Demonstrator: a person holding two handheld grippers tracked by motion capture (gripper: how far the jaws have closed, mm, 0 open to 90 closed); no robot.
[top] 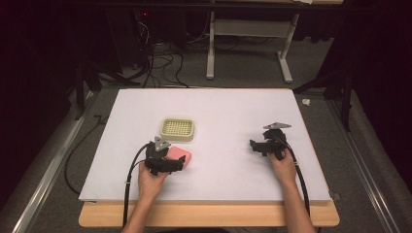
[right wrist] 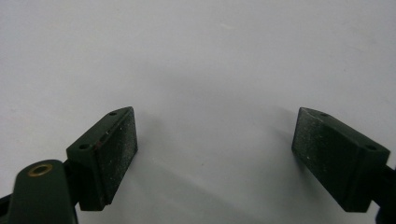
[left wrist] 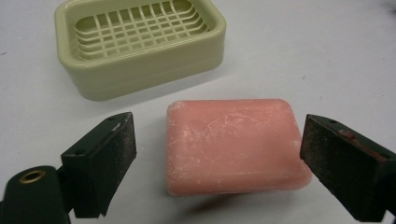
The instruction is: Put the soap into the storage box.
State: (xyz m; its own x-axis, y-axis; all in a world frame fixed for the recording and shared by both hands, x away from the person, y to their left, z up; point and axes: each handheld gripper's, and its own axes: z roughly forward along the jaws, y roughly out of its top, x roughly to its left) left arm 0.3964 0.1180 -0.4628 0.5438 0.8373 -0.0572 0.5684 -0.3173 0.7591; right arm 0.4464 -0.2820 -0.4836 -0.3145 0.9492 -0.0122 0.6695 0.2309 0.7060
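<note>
White table (top: 218, 102), pink soap bar (left wrist: 233, 144) lying flat, long axis spanning left gripper's (left wrist: 217, 154) spread fingers, right gripper (right wrist: 215, 154) fingers released

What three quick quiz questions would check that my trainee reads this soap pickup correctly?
1. True or false: the left gripper already clamps the pink soap bar.
2. What lies just beyond the soap bar? A) green soap dish B) a cup C) a sponge
3. What does the right gripper have between its jaws?

Key
1. False; the jaws stand open either side of it.
2. A
3. Nothing, just bare white table.
</note>
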